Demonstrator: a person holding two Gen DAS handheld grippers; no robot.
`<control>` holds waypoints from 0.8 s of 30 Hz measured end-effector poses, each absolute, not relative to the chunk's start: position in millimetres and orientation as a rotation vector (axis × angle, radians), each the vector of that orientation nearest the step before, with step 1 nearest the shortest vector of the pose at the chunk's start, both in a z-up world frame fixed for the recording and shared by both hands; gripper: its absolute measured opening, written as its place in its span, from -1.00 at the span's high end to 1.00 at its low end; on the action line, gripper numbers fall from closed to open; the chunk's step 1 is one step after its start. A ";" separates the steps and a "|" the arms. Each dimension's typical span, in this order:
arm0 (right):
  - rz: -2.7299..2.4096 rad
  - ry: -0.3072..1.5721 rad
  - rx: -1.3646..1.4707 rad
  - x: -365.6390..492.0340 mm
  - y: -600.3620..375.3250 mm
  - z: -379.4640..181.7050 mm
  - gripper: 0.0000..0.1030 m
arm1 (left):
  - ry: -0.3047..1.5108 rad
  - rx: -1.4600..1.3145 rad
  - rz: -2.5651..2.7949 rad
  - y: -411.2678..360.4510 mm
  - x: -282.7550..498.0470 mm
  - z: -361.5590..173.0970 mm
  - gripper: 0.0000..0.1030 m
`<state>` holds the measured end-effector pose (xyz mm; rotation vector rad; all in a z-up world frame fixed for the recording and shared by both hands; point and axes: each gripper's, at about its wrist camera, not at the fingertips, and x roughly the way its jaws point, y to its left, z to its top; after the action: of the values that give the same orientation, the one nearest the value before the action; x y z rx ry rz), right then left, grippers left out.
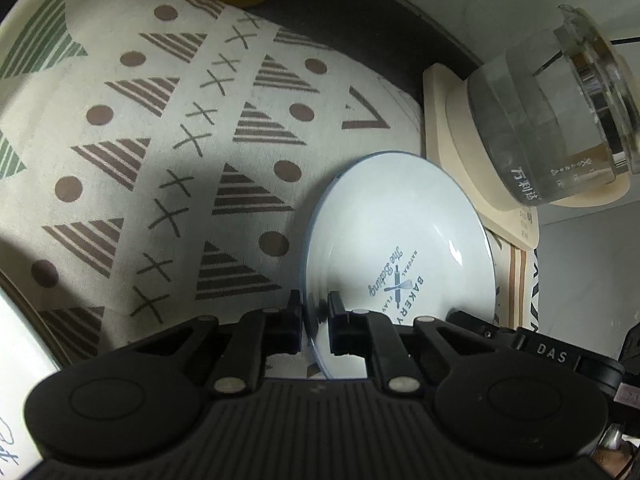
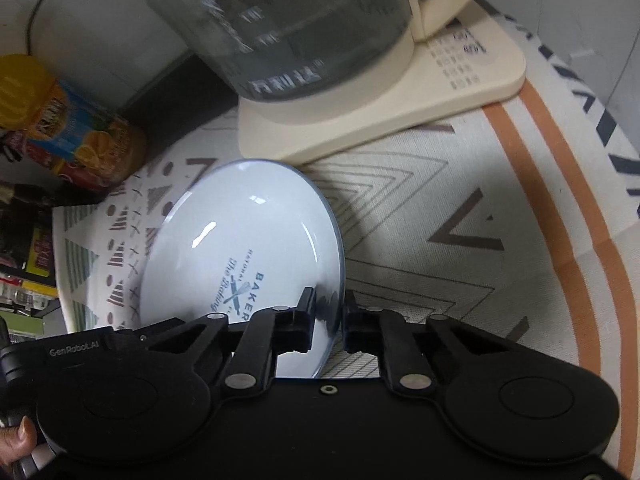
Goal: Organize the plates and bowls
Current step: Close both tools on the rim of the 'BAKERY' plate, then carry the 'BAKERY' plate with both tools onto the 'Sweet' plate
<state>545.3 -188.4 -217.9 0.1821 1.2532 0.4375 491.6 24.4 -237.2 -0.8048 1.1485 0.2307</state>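
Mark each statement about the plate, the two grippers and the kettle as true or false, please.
1. Both grippers hold the same plate. True: the left gripper and the right gripper each pinch its rim from opposite sides.
2. The plate is plain, with no print. False: it carries a printed logo with the word BAKERY.
3. A glass kettle stands on a cream base beyond the plate. True.
4. The plate holds food. False: its surface shows only the print and reflections.
5. The tablecloth is plain white. False: it has triangles, dots and crosses.
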 end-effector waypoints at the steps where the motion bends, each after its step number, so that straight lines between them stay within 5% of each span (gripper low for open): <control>1: 0.443 1.243 0.186 544.1 -188.2 -214.7 0.77 | 1.141 -0.803 0.230 24.4 490.6 -235.4 0.80; 24: 0.533 1.078 0.213 502.4 -153.4 -158.0 0.77 | 0.987 -0.746 0.237 44.3 442.4 -177.0 0.81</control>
<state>502.4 -153.4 -158.0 0.2131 1.0784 0.5326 442.4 44.3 -177.0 -0.7455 0.9874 0.2372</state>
